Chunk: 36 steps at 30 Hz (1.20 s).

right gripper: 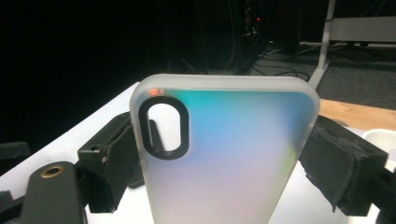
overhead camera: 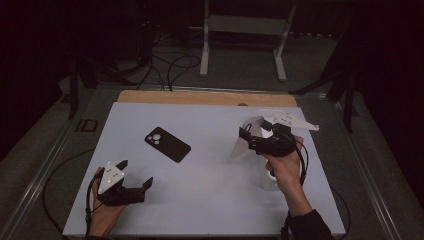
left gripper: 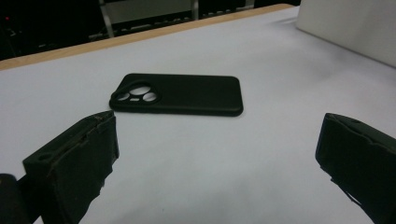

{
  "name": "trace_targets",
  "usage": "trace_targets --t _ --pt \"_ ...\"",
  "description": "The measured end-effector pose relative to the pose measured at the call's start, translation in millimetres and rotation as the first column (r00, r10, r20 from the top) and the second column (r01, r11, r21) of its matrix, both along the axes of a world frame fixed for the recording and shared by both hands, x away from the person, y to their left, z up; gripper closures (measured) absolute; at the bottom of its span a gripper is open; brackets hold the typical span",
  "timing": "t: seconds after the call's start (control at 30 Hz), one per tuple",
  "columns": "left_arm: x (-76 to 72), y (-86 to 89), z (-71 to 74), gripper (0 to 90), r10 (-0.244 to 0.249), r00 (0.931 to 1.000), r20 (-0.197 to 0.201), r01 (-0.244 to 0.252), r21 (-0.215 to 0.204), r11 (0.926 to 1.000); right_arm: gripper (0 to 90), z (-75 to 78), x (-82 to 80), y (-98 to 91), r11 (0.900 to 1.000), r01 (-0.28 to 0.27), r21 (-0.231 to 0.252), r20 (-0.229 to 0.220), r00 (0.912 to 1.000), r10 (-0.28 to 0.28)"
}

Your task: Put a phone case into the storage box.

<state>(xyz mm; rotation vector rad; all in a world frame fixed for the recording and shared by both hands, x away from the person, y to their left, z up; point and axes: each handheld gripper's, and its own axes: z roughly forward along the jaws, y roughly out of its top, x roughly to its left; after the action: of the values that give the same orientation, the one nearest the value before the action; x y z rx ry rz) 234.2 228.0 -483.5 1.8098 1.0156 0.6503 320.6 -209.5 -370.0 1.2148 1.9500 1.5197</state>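
A black phone case lies flat on the white table top, camera cut-outs toward the far left. My left gripper hovers near the front left corner, open and empty. In the left gripper view its jaws stand wide with the black phone case just beyond them. At the right, my right gripper is shut on a frosted translucent phone case and holds it tilted above the table. In the right gripper view both pads press the sides of that translucent case, whose oval camera hole is at upper left.
A white container stands at the back right of the table, and another white object sits under the right hand. A wooden strip borders the far edge. Beyond it are floor cables and a white frame.
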Motion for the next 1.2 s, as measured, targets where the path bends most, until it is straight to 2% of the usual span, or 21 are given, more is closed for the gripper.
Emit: trace_targets --t 0.33,0.37,0.6,0.8,1.2 --pt "-2.9 6.1 -3.7 0.0 0.019 0.9993 0.032 -0.018 -0.02 0.9996 17.0 8.4 12.3 -13.9 0.9987 0.051 0.004 0.006 0.9987 -0.051" --pt "-3.0 6.1 -4.1 0.0 0.035 0.999 0.027 -0.035 -0.015 0.9993 17.0 9.1 13.8 -15.3 0.9986 0.053 0.0 0.006 0.9986 -0.053" --pt "-2.8 8.3 -6.1 0.0 0.054 0.9983 0.024 -0.053 -0.034 0.998 17.0 12.7 24.5 -22.0 0.9967 0.08 -0.014 0.009 0.9967 -0.08" --pt "-2.1 9.6 -7.1 0.0 0.051 0.9986 0.013 -0.05 -0.042 0.9979 16.9 17.7 34.9 -28.1 0.9935 0.113 -0.013 0.008 0.9935 -0.113" --pt "-2.3 10.1 -7.4 0.0 0.052 0.9986 0.011 -0.052 -0.049 0.9974 16.9 28.0 54.0 -31.0 0.9838 0.17 -0.056 0.028 0.9852 -0.169"
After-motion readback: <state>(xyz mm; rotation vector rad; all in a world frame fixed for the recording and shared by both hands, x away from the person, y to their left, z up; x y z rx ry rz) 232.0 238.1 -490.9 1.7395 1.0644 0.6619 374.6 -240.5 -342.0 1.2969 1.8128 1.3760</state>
